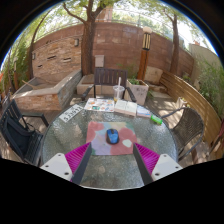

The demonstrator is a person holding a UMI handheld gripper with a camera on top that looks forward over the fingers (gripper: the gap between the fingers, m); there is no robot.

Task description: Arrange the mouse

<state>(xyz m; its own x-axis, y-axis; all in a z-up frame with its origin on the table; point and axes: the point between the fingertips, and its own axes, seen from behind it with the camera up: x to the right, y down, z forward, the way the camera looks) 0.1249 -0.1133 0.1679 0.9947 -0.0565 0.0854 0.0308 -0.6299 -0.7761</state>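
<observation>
A blue mouse [112,135] lies on a red-orange mouse mat [108,138] on a round glass table [60,140]. A small white object [127,143] sits on the mat just right of the mouse. My gripper [112,163] is open and empty. Its two fingers with magenta pads [77,158] stand wide apart, short of the mat. The mouse is beyond the fingertips, roughly midway between them.
Papers and books [103,104] and a keyboard [71,113] lie at the table's far side, with a green object [156,120] at the right. Metal chairs [17,128] stand around the table. A planter [137,92], brick walls and trees are behind.
</observation>
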